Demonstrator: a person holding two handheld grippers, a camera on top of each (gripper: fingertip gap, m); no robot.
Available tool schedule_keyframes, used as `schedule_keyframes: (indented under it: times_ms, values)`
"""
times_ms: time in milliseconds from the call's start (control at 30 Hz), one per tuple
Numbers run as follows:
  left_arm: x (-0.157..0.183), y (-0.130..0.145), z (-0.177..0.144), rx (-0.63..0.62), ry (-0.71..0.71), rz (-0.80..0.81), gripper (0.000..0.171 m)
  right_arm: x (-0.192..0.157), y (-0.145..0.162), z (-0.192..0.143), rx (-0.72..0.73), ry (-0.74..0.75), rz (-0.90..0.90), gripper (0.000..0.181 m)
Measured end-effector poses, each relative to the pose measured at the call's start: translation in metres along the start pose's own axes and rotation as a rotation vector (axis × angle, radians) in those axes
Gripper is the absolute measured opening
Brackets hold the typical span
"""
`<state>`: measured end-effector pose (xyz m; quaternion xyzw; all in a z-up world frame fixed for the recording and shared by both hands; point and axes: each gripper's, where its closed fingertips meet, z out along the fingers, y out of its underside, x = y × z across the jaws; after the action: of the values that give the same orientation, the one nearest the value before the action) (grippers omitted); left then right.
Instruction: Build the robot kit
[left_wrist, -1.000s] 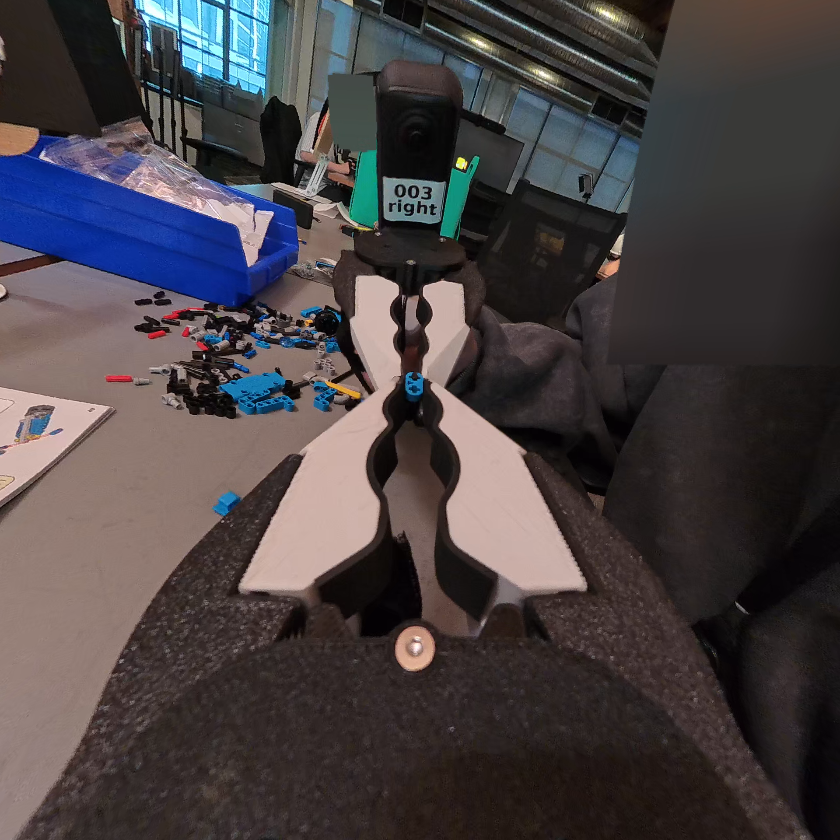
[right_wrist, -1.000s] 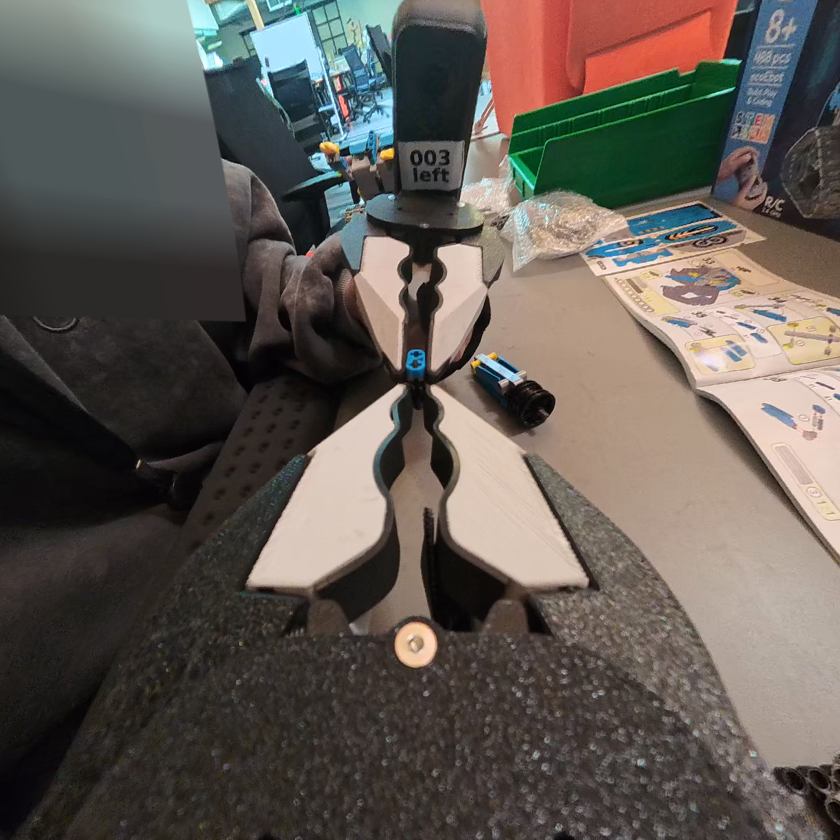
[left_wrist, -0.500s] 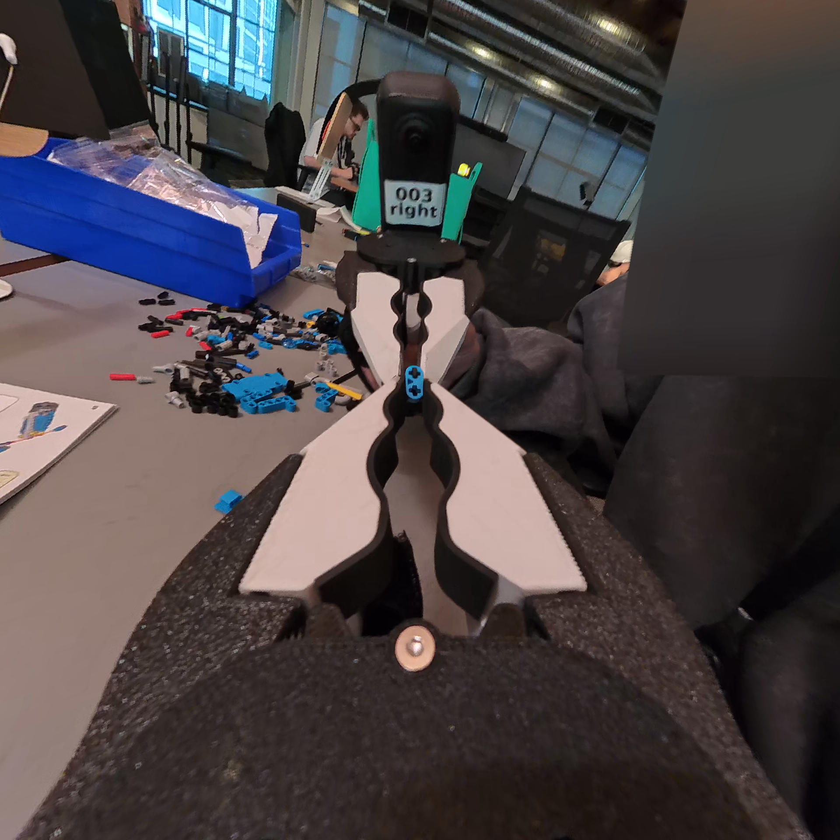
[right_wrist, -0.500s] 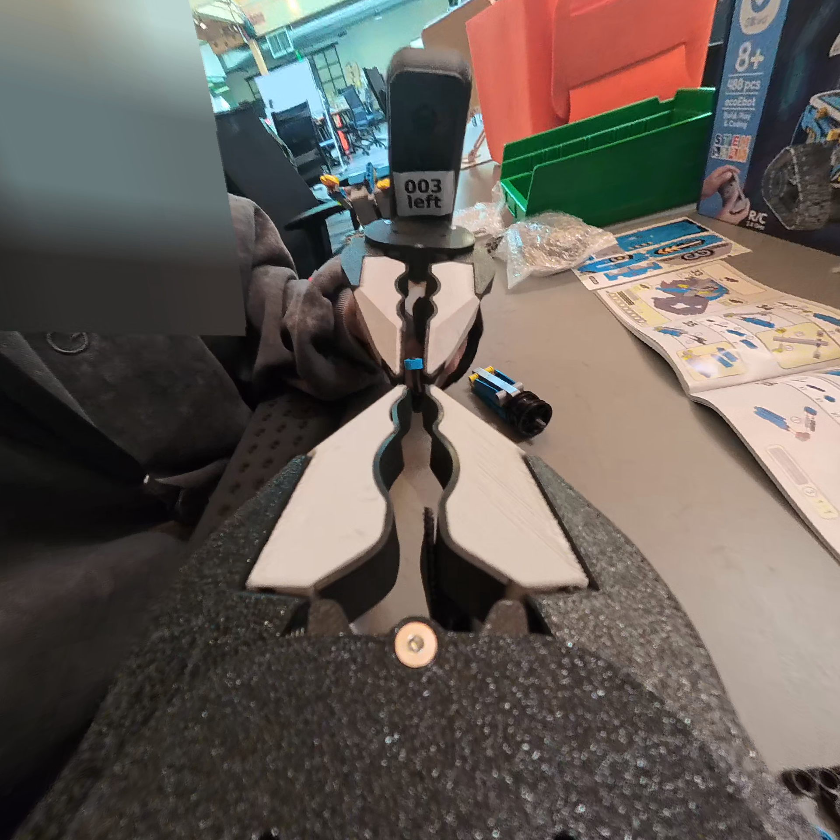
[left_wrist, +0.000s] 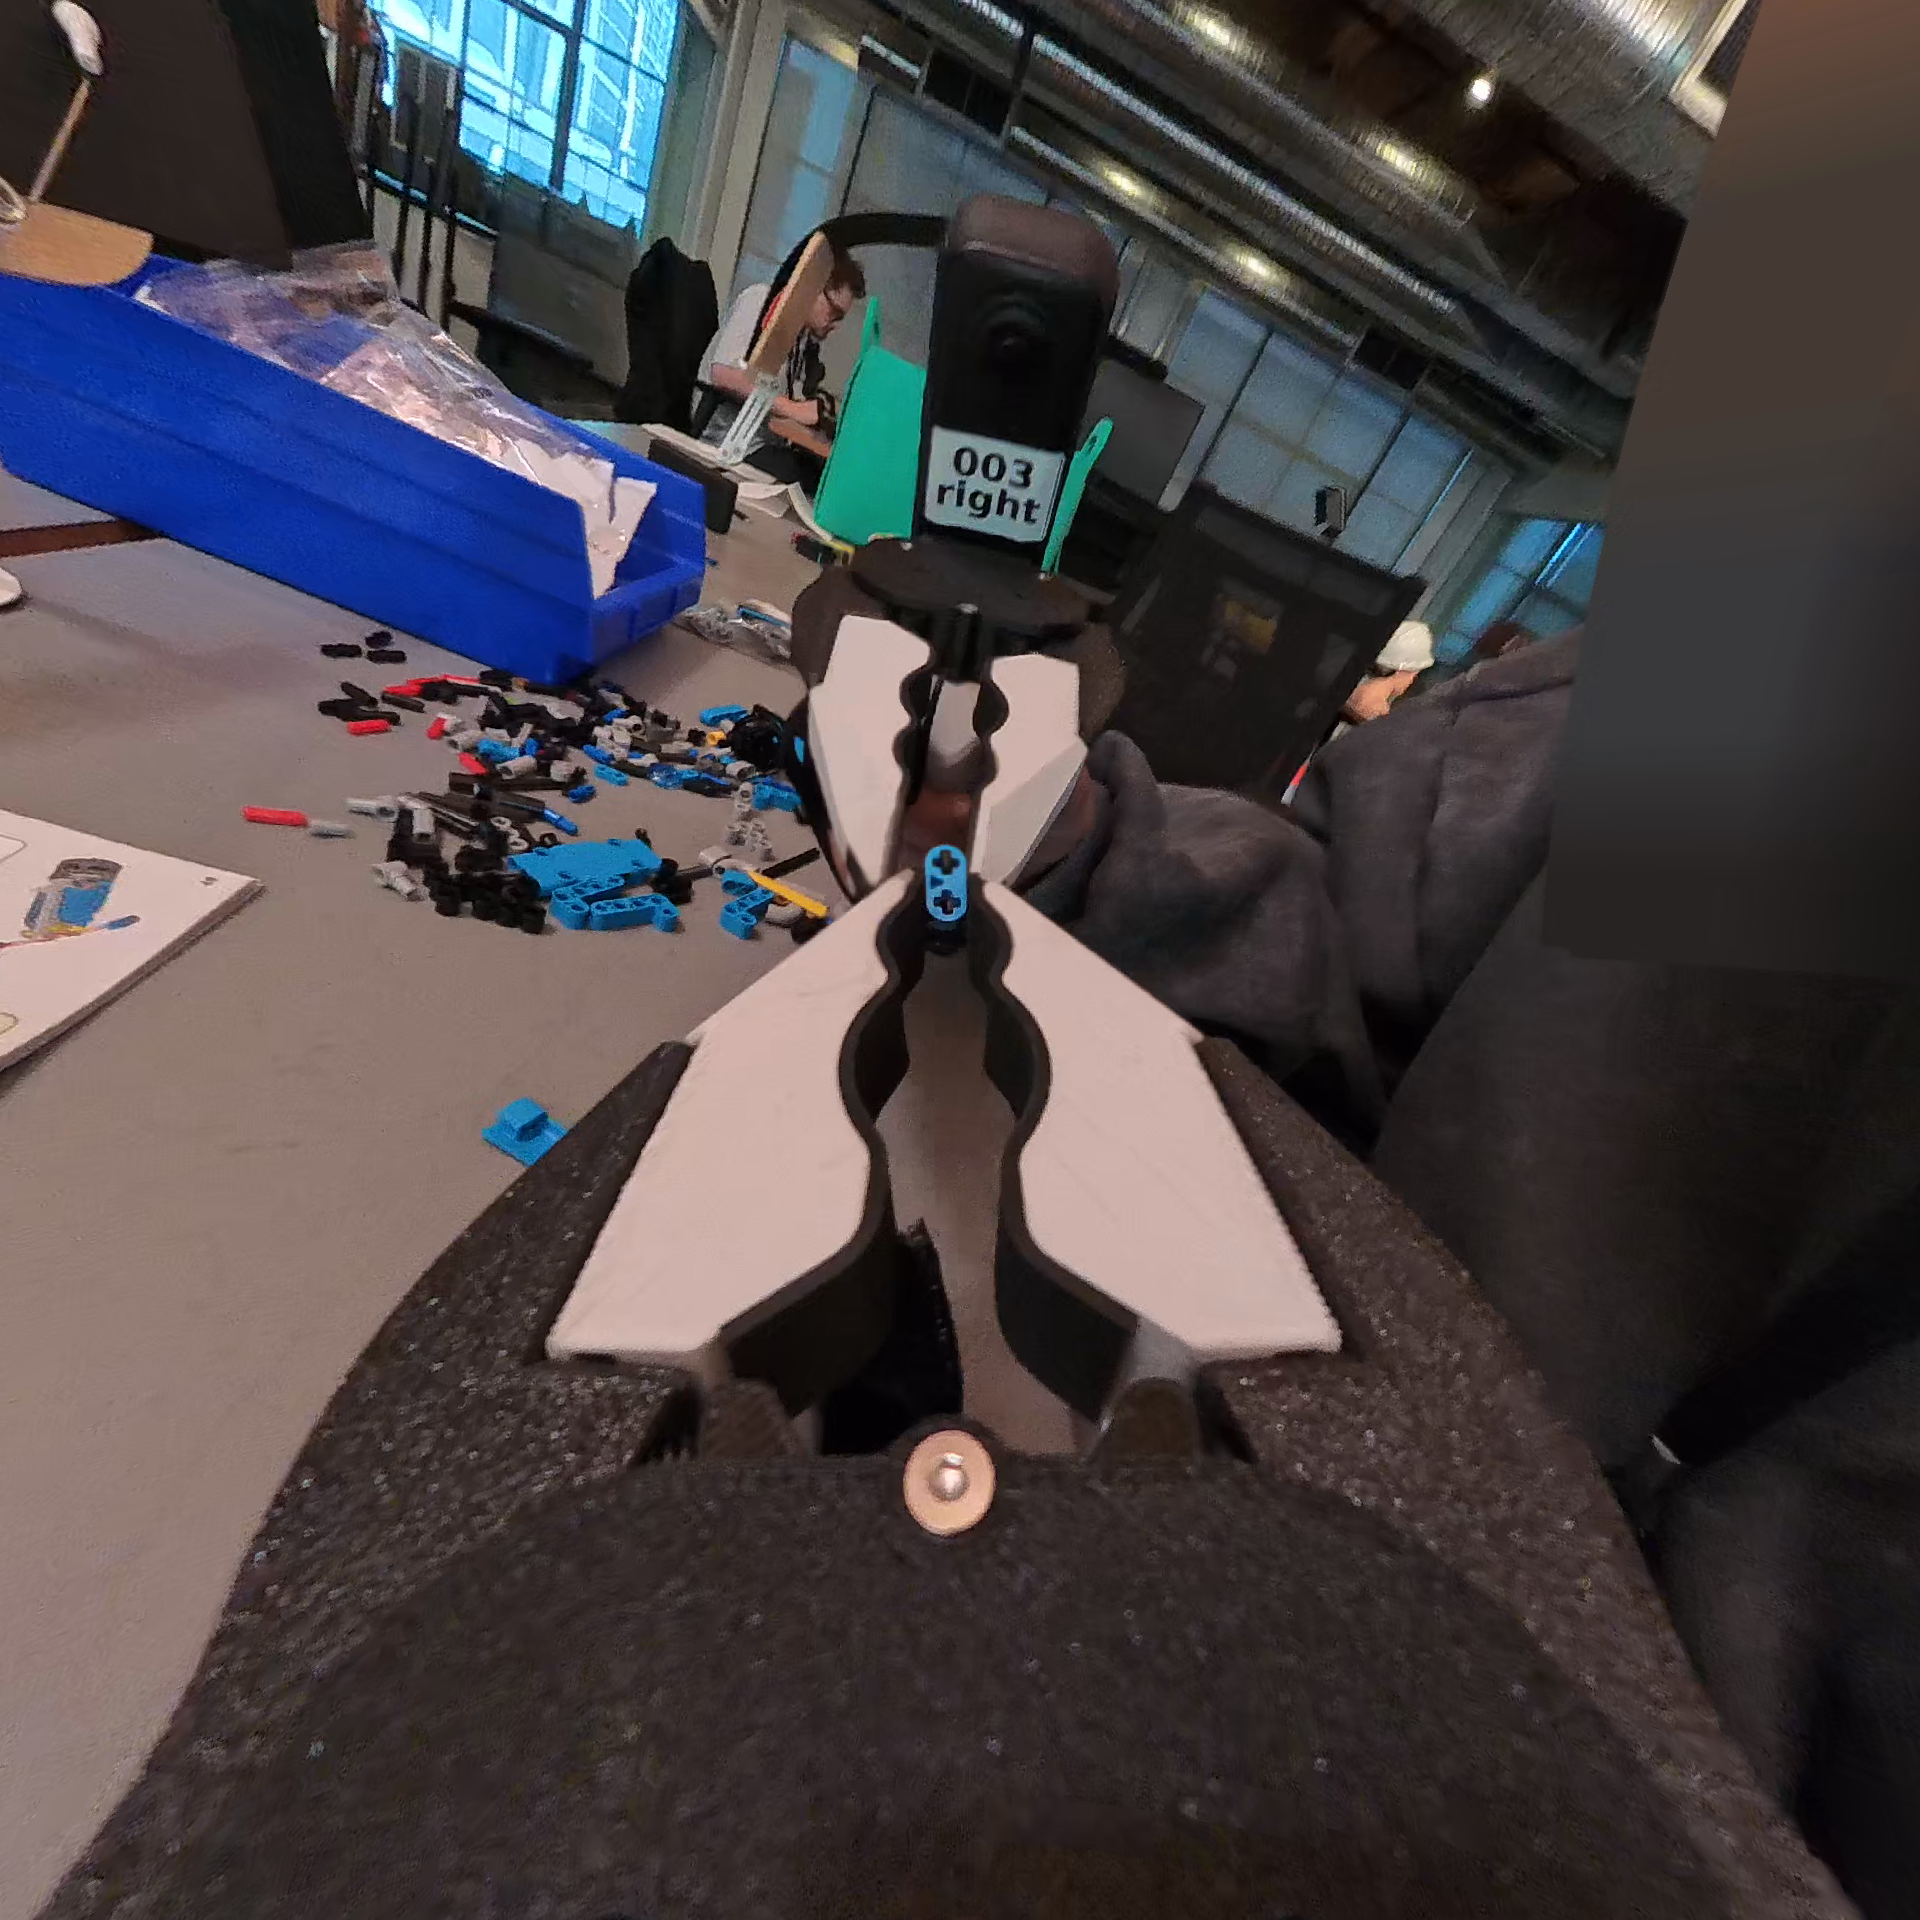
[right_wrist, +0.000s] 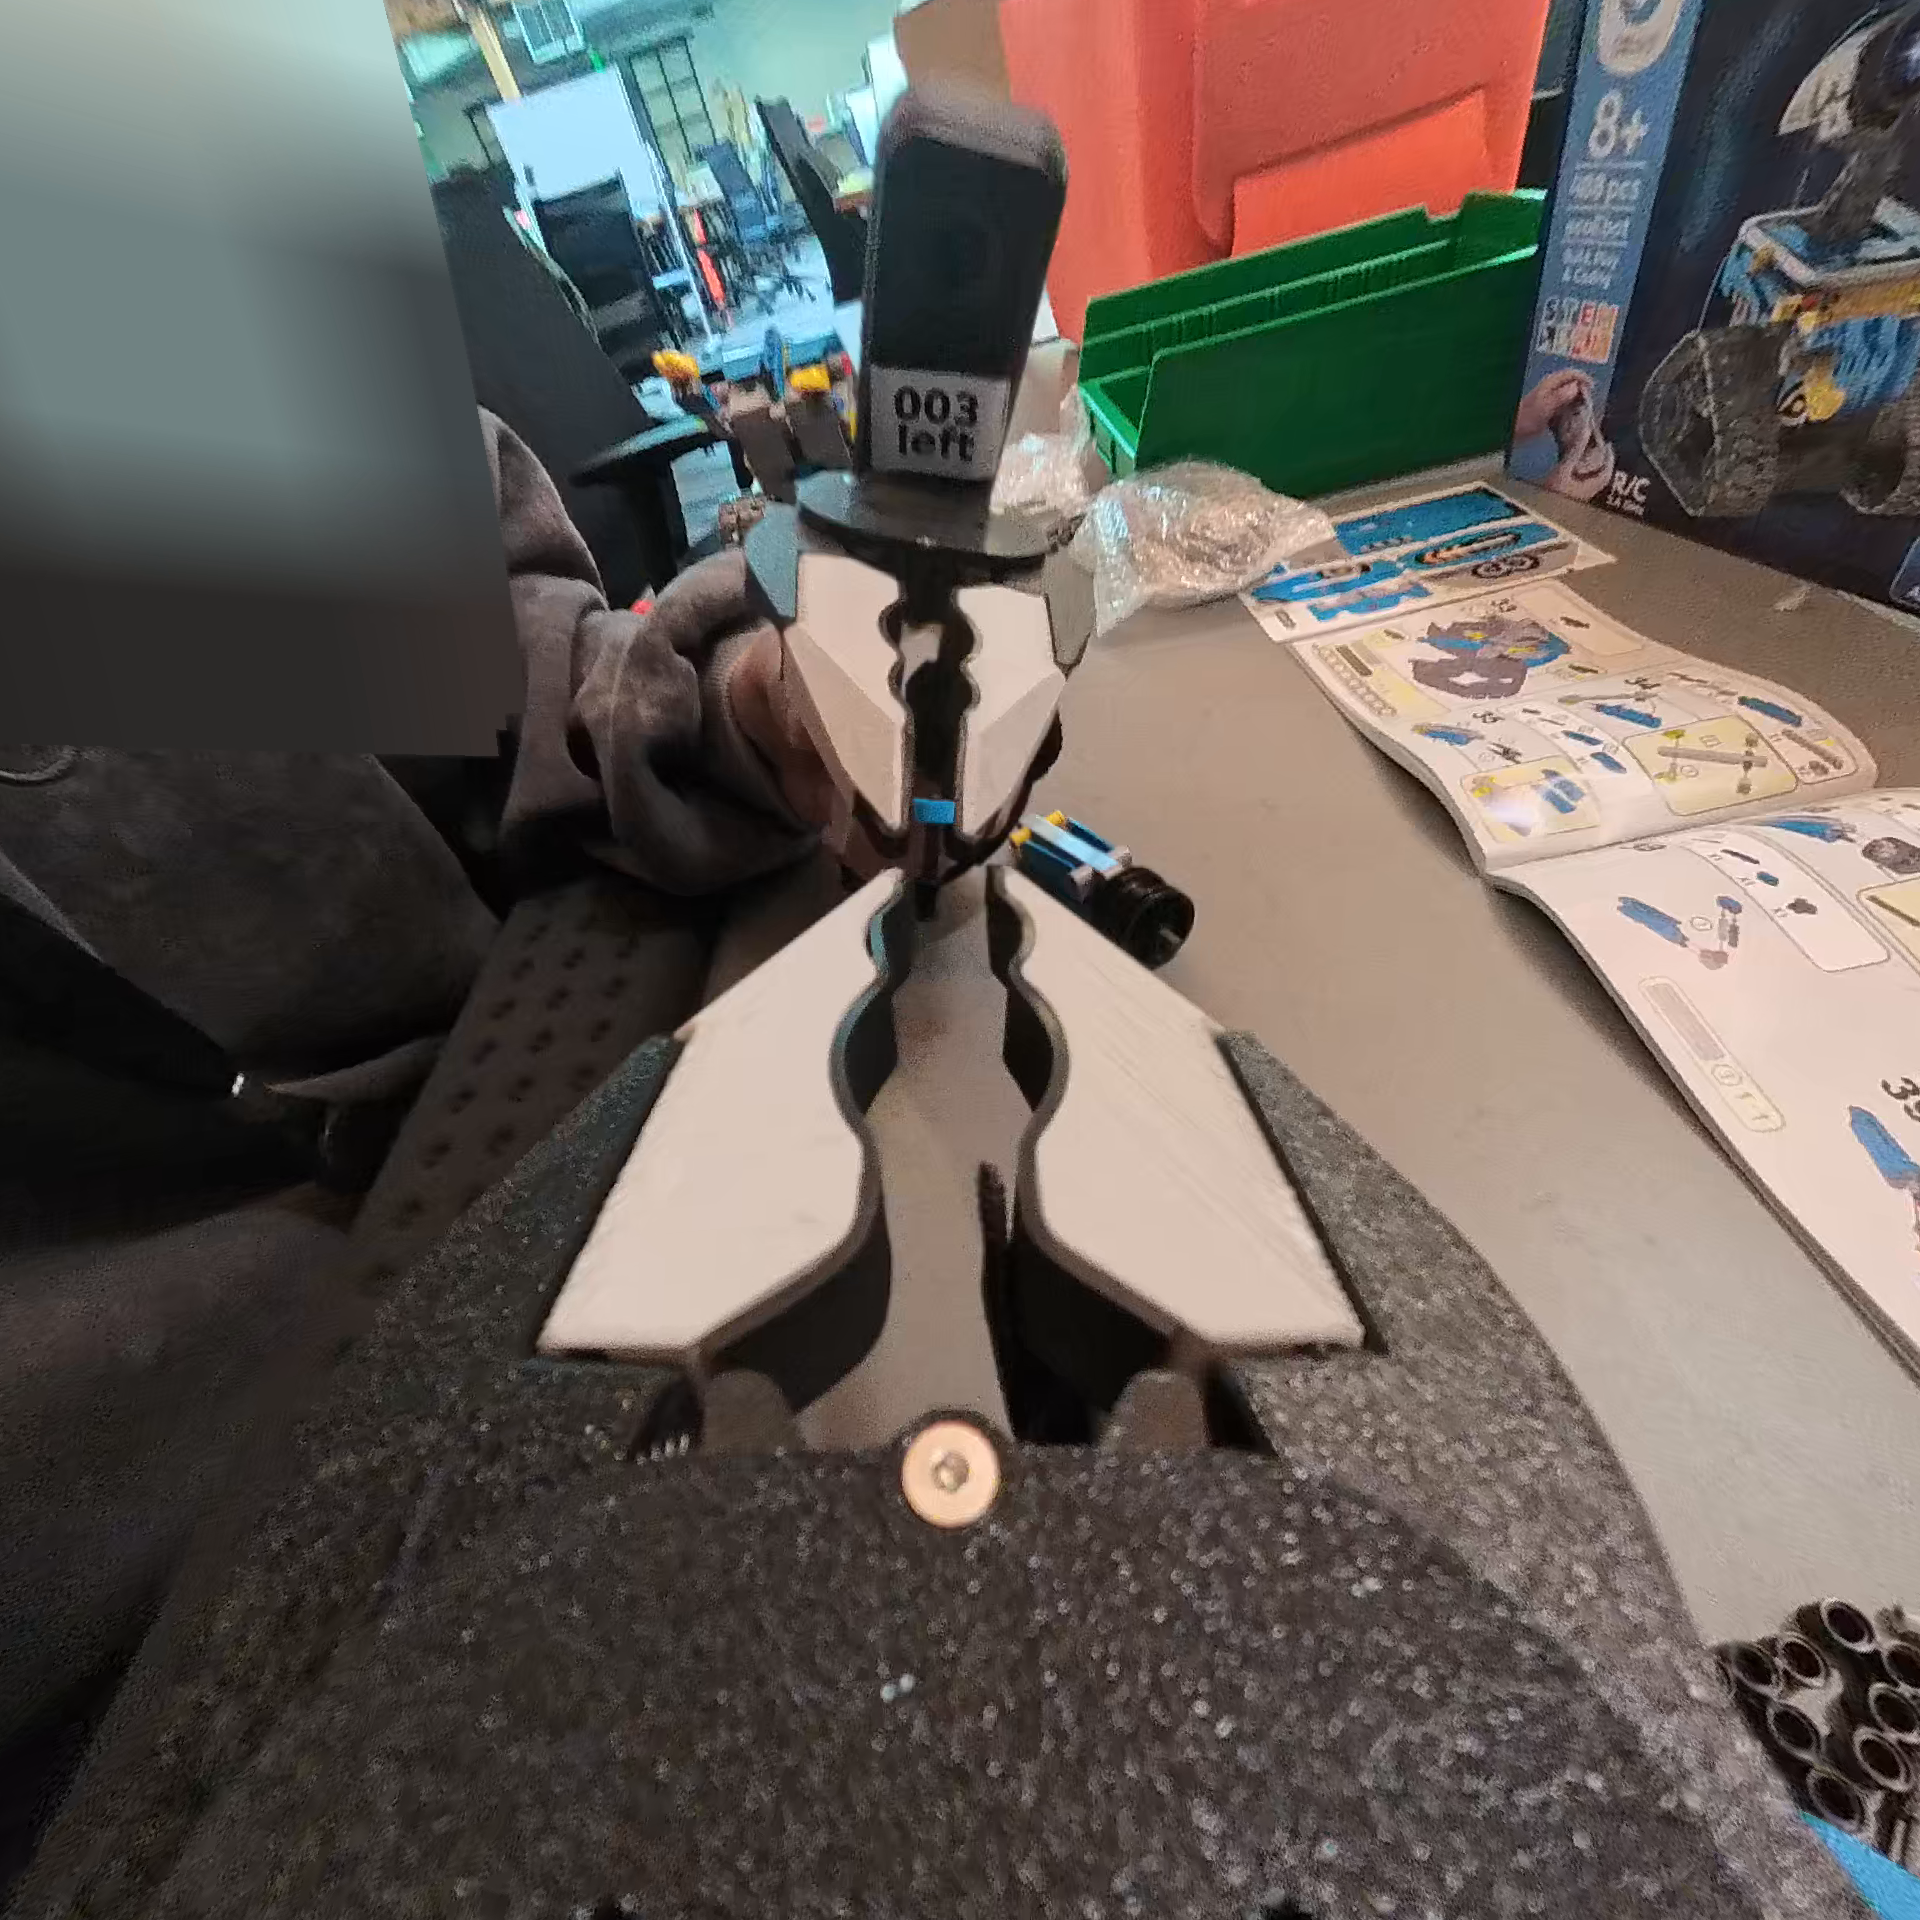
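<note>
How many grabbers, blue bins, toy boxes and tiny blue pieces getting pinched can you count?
grippers: 2, the left gripper and the right gripper
blue bin: 1
toy box: 1
small blue piece, pinched in the left gripper: 1
Total: 5

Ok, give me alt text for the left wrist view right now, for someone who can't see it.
The left gripper is shut on a small blue connector piece, held tip to tip with the right gripper facing it. Left of them on the grey table lie scattered small building parts, a blue bin and a booklet corner.
</note>
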<state>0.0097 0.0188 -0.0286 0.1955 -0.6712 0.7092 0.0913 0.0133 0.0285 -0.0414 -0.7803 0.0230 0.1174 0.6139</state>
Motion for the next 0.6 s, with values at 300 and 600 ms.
schedule_keyframes:
  times_ms: [300,600]
  values:
    - [-0.004,0.002,0.001,-0.008,-0.016,-0.013,0.006,0.0,0.007,0.0,-0.041,-0.021,0.02,0.016]
    - [-0.016,0.039,0.005,-0.143,0.089,-0.462,0.006,0.009,0.042,0.01,-0.363,0.307,-0.561,0.039]
